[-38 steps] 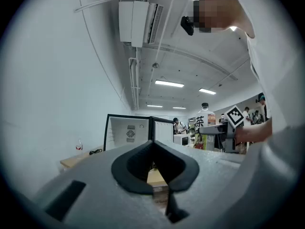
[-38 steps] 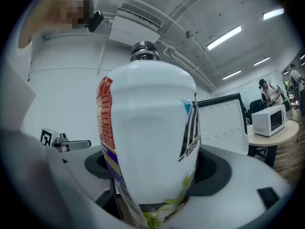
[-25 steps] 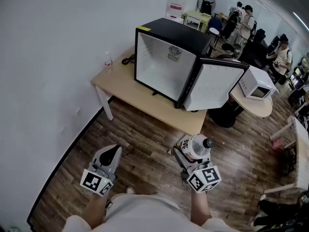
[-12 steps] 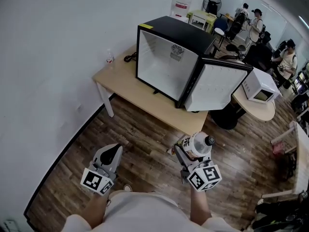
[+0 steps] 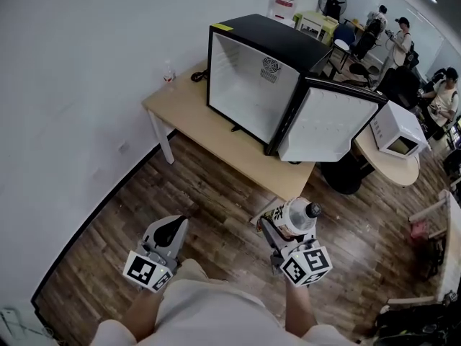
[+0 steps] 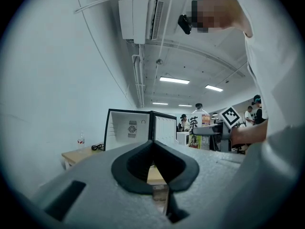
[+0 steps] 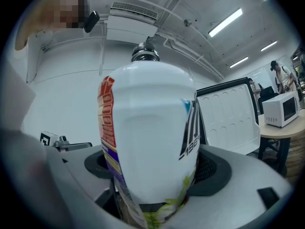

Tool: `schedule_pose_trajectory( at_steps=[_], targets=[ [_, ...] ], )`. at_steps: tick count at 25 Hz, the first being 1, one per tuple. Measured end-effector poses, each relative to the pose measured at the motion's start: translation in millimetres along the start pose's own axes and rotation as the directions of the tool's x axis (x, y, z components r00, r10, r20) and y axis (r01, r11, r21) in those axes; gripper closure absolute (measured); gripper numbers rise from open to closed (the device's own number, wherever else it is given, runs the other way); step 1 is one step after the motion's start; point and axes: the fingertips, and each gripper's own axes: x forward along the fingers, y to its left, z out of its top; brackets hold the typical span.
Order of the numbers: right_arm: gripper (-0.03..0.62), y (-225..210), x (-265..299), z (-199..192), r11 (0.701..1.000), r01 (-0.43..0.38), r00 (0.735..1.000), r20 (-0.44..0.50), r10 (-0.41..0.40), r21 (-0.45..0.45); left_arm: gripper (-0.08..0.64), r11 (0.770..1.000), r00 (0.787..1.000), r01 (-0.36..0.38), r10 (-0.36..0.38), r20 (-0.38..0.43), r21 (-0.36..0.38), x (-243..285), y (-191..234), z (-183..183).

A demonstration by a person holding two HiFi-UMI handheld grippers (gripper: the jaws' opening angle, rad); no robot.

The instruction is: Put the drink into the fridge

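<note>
Open fridge (image 5: 263, 71) looms slightly larger than a second ago — walk-up under way, right gripper (image 5: 282, 231) pinching the tea bottle (image 5: 295, 216), left gripper (image 5: 170, 231) pressed together, empty.

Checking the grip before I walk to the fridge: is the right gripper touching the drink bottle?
Touching. The right gripper view shows the drink bottle wedged between the jaws of the right gripper, which press against both its sides.
</note>
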Motion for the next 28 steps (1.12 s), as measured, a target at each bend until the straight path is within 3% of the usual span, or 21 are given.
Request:
schedule_pose_trajectory(
  at_steps=[6,10,14,19,28],
  targets=[
    [0.164,-6,27,-8,0.999,-0.026,0.999,-0.021,0.026,0.020,0.546,1.000,0.999,-0.006,0.005,-0.032,-0.019,17,21,-13],
    [0.164,-13,72,-8,0.999,-0.030,0.999,-0.032,0.031,0.021,0.546,0.998,0.998,0.054,-0.055,-0.025,-0.028,66,53,-17],
    [0.164,-28,136,-8,0.999,0.002,0.998,-0.058,0.000,0.042,0.546,0.994,0.994,0.111,-0.111,-0.003,-0.011,120,105,-9],
    [0.164,-33,222,10,0.999,0.017,0.998,-0.059,-0.015,0.028,0.546,0.990,0.991,0.136,-0.136,0.013,-0.041,172,185,-2],
    [0.164,-44,303,23,0.996,0.094,0.993,-0.074,-0.094,-0.002,0.546,0.971,0.975,0.218,-0.220,-0.008,-0.102,230,253,-15]
  ],
)
